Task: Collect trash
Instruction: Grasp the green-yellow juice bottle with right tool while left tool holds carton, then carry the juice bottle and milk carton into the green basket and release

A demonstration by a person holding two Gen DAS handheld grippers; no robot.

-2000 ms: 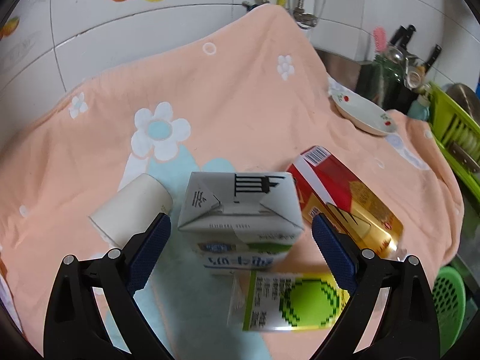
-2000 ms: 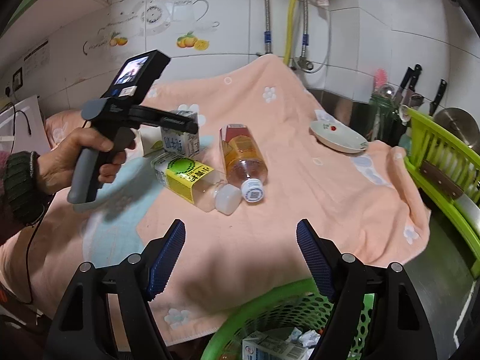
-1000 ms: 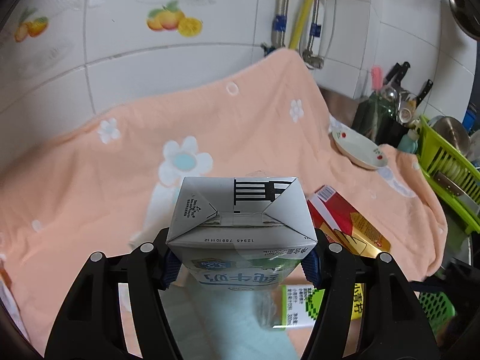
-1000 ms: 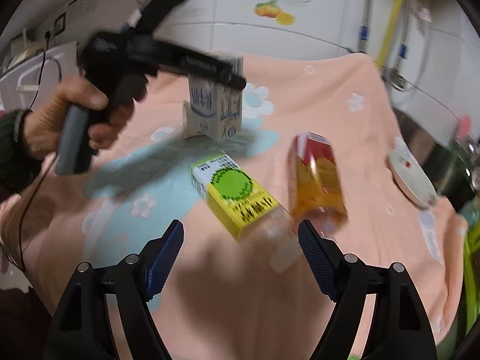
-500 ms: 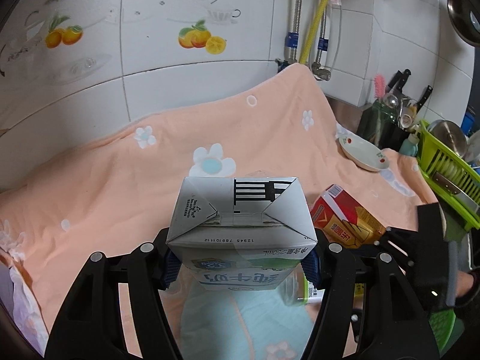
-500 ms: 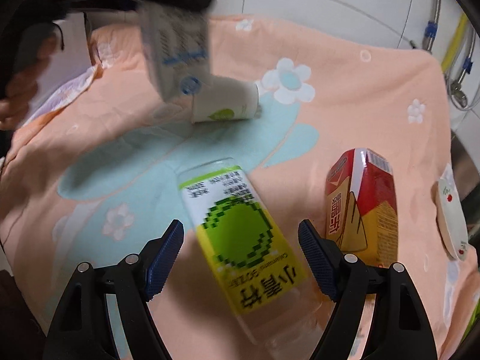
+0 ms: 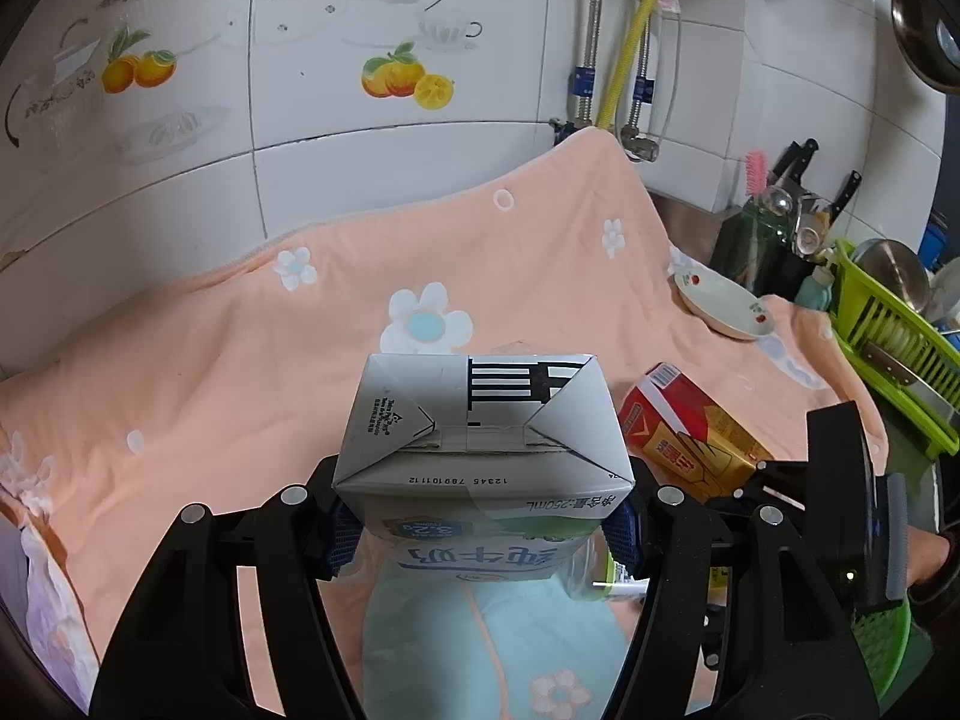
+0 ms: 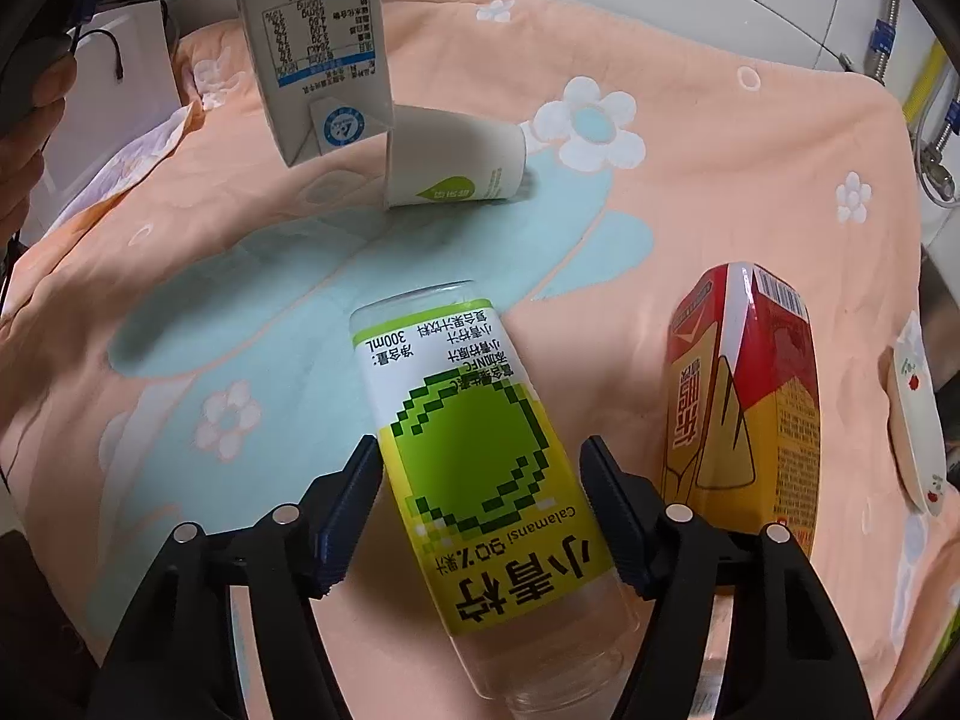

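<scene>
Lifted off the towel (image 7: 252, 360) since earlier, milk carton (image 7: 480, 456) sits clamped in left gripper (image 7: 480, 534); right gripper (image 8: 480, 504) (jaws closing) straddles green-labelled bottle (image 8: 480, 456).

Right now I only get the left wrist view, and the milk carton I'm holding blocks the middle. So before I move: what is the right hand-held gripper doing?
Observer: The right hand-held gripper straddles the green-labelled bottle, which lies on the cloth. Its jaws are closing but not clearly pressing yet.
Operator: Anything hidden behind my carton?
Observer: A paper cup lies on its side on the cloth, beyond the bottle.
Operator: Is my carton off the cloth?
Observer: Yes, the milk carton hangs clear of the cloth, above the cup's open end.
</scene>
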